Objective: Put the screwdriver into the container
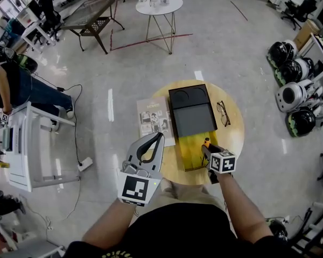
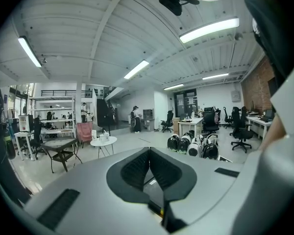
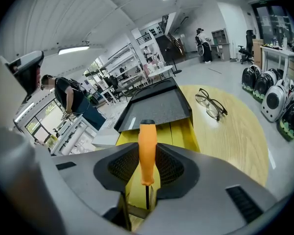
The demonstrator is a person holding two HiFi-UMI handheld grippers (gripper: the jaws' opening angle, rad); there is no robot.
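The screwdriver (image 3: 147, 148) is clamped between the jaws of the right tongs (image 3: 147, 160). Its orange handle is pressed by the ribbed pads on both sides, with the handle's black-capped end pointing away from the camera and the thin metal shaft running back toward the tongs' body. In the head view the screwdriver (image 1: 206, 142) is seen just below the middle of the frame, in the right tongs (image 1: 207, 149), over the right part of the yellow container (image 1: 185, 155). Whether it touches the container cannot be told.

The yellow container (image 3: 186, 133) lies open on the round wooden table (image 1: 234, 138) at its near edge. A dark tray (image 1: 191, 112) lies just above it in the frame, partly covering its far end. To the right of the tray a pair of glasses (image 1: 224, 113) rests on the table (image 3: 235, 141), and to its left a booklet (image 1: 153, 117) lies at the table's left edge.

The left tongs (image 1: 159, 137) are held at the lower left of the centre, beside the table's left edge, with the tips near the booklet's lower corner. In the left gripper view the left tongs (image 2: 149, 153) are shown with their jaws pressed together and nothing between them — they are aimed out across the room.
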